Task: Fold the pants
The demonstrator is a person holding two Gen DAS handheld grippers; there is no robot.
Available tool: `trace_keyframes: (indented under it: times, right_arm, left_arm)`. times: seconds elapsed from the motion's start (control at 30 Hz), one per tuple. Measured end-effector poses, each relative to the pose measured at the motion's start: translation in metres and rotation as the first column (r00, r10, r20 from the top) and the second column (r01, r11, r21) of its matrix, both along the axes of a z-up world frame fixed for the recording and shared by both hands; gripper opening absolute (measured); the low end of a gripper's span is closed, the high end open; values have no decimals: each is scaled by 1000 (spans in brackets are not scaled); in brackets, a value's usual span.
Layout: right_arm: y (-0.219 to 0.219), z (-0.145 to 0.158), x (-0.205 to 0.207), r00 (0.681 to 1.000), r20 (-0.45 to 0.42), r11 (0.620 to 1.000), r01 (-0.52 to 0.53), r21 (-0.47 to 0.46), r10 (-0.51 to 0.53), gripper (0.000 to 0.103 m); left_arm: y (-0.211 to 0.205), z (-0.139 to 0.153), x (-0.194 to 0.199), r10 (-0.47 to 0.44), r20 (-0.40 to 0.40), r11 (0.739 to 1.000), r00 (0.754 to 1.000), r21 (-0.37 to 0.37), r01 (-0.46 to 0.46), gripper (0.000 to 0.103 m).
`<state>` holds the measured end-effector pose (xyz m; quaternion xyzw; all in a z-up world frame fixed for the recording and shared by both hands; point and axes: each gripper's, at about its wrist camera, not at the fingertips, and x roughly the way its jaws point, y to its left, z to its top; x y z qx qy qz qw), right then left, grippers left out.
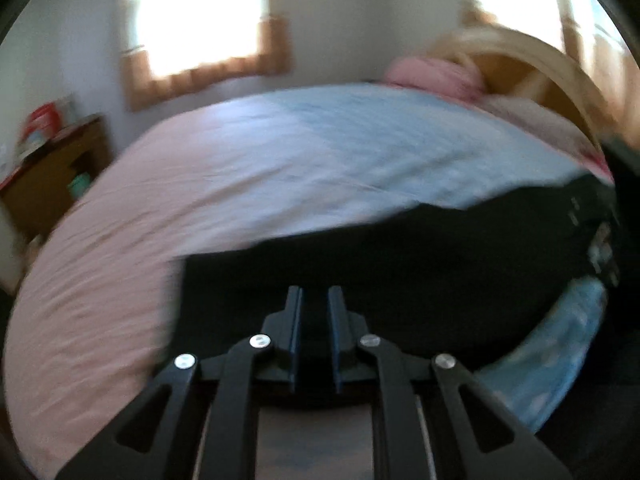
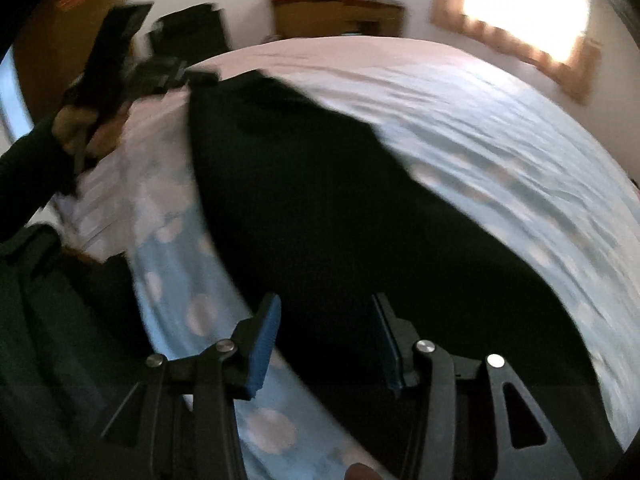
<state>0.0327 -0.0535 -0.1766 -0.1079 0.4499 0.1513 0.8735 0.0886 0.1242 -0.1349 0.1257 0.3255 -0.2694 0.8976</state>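
Black pants [image 1: 400, 260] [image 2: 320, 200] lie flat on the pink and light blue bed cover [image 1: 280, 152] [image 2: 500, 128]. In the left wrist view my left gripper [image 1: 315, 304] hovers over the pants' near left part, its jaws a narrow gap apart; nothing shows pinched between them. The right wrist view shows the same left gripper [image 2: 200, 76], blurred, at the pants' far corner, held by a hand [image 2: 76, 124]. My right gripper [image 2: 324, 340] stands open above the pants' near edge. Its blue pads [image 2: 264, 340] are clear of the cloth.
A wooden cabinet [image 1: 52, 172] [image 2: 340, 16] with clutter on top stands past the bed. A pink pillow [image 1: 432, 72] rests by the curved wooden headboard [image 1: 540, 68]. Bright curtained windows [image 1: 192, 20] [image 2: 520, 12] are in the walls. A dark object [image 2: 188, 32] stands beside the bed.
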Motion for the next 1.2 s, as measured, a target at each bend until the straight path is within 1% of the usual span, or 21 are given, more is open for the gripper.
trace_keyframes:
  times: [0.07,0.13,0.17,0.23,0.27,0.33,0.43,0.47,0.53,0.6,0.63,0.7,0.77,0.8,0.83,0.9,1.0,1.07,1.1,1.13,1.2]
  right_arm:
    - [-23,8,-8,995,21,995,92,26,-92,48]
    - [-49,16,-20,980,37,980,193,52,-195,48]
    - [-65,20,-29,964,48,964,257,62,-260,48]
    - [-96,29,-46,928,61,928,362,86,-368,48]
    - [-113,33,-56,902,67,903,419,98,-426,48]
    - [-151,42,-79,830,77,832,541,125,-552,48]
    - [-204,52,-117,686,57,683,708,179,-725,48]
    - [-220,55,-131,639,52,634,746,202,-768,48]
    - [-241,59,-158,567,56,563,793,232,-822,48]
    - [-252,59,-178,514,60,511,823,246,-856,48]
    - [-259,58,-189,488,51,482,833,272,-871,48]
    - [-271,52,-203,446,18,428,846,317,-895,48]
    - [-281,47,-216,409,-9,376,848,375,-913,48]
    - [-285,44,-220,395,-27,352,846,400,-918,48]
    - [-286,42,-223,390,-38,342,845,412,-920,48]
    - [-287,39,-221,384,-44,333,848,413,-922,48]
    - [-293,33,-222,379,-63,316,843,434,-923,48]
    - [-294,30,-221,376,-70,308,842,443,-924,45]
    - [-294,30,-222,380,-71,310,837,450,-922,41]
    - [-293,28,-220,391,-79,314,829,462,-917,40]
    - [-290,25,-215,404,-92,320,826,464,-910,39]
  left_arm:
    - [-35,-7,-8,-91,-22,996,996,22,91,16]
    - [-66,-12,-17,-177,-51,983,983,31,179,18]
    - [-81,-13,-21,-205,-55,978,977,34,207,18]
    - [-110,-18,-29,-276,-84,960,957,30,280,18]
    - [-119,-18,-32,-296,-89,953,951,33,300,17]
    - [-142,-20,-40,-345,-92,936,934,44,350,17]
    - [-172,-22,-49,-399,-99,911,911,68,407,17]
    - [-180,-25,-51,-413,-108,903,904,74,422,17]
    - [-188,-30,-52,-417,-131,899,899,82,429,17]
    - [-192,-36,-54,-415,-147,899,898,84,430,17]
    - [-193,-37,-55,-412,-143,900,900,86,426,17]
    - [-193,-35,-56,-407,-146,904,902,77,421,17]
    - [-190,-30,-56,-406,-152,908,901,42,417,17]
    - [-188,-26,-59,-412,-144,907,900,30,420,17]
    - [-187,-24,-61,-413,-135,907,901,32,420,17]
    - [-188,-23,-64,-419,-125,903,899,45,427,17]
    - [-194,-29,-63,-421,-138,900,897,64,432,17]
    - [-199,-33,-64,-421,-134,897,897,83,433,17]
    - [-202,-35,-64,-417,-134,898,899,93,431,17]
    - [-205,-37,-63,-414,-132,898,901,103,428,17]
    - [-209,-39,-64,-415,-119,895,902,124,428,17]
